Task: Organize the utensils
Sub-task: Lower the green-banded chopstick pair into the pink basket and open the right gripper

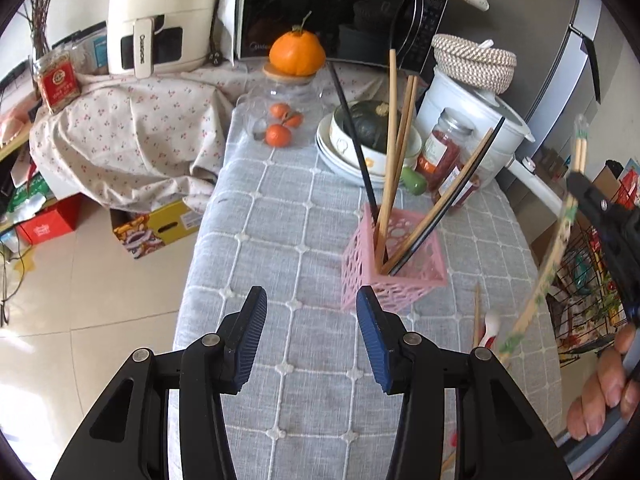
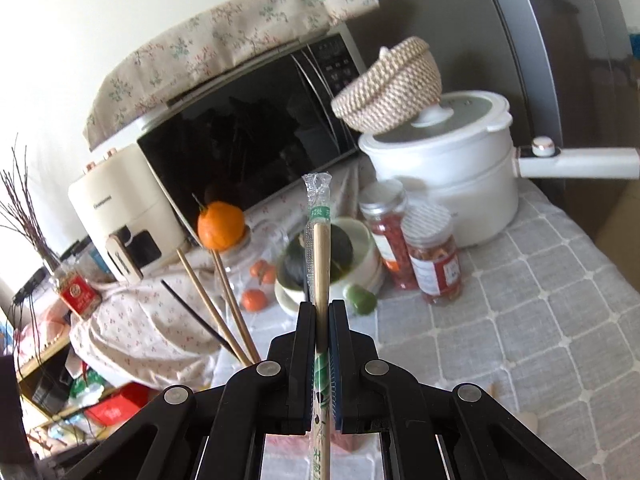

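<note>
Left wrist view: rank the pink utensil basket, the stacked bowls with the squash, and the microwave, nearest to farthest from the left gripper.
From the left gripper, whose jaws are open and empty:
1. Pink utensil basket, just ahead, slightly right.
2. Stacked bowls with the squash, mid-table, right of centre.
3. Microwave, at the table's far end.

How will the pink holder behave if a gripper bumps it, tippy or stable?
Probably tippy: the pink holder looks like thin, perforated plastic, so likely light. Its chopsticks stand far above the rim and lean outward, raising the load. It may slide on the grey tablecloth before toppling.
</note>
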`<state>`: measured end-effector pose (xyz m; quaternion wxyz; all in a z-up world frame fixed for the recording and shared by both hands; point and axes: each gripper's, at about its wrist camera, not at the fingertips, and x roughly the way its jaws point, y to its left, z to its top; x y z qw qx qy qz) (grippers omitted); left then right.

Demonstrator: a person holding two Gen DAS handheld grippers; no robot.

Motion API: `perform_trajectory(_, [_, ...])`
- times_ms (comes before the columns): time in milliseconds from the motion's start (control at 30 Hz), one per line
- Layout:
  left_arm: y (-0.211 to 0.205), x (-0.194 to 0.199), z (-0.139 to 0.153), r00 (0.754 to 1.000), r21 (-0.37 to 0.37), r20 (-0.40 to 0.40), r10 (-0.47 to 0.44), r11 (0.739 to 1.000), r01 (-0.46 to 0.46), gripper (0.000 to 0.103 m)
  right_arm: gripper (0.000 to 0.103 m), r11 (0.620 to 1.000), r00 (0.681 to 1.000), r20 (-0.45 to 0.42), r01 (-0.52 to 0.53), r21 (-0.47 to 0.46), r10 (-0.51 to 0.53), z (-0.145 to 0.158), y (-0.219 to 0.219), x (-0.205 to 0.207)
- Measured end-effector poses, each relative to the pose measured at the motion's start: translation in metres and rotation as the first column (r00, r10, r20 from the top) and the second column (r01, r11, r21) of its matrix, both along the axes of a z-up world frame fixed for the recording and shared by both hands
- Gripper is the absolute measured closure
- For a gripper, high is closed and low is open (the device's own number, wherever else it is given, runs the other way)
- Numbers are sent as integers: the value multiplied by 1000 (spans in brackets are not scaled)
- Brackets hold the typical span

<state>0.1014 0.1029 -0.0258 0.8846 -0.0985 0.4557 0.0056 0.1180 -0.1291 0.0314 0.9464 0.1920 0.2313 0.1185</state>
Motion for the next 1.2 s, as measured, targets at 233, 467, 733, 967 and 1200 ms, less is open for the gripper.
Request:
perform_trajectory(233, [18,-7,-13,998,-9,-65,-17,1000,16,54,98,990,981,137,141,-19,-137,3,29,22])
perform_trajectory(467, [22,-9,-18,996,-29,-89,-29,999,26,54,98,971,955,186,238,-25,-229,-13,45,42])
perform_trajectory(733, [18,-5,-20,995,-34,-97,-37,999,34,54,97,958,947,193,276,-74,-258,-45,58,42])
perform_trajectory(967, [16,-3,-22,994,-41,-104,-37,999,33,54,90,982,978,107,183,-34,-179,-55,50,30])
perform_trajectory(1200, [5,-4,-26,990,-80,-125,-66,995,56,53,65,992,994,21,105,-69,-104,-44,26,11])
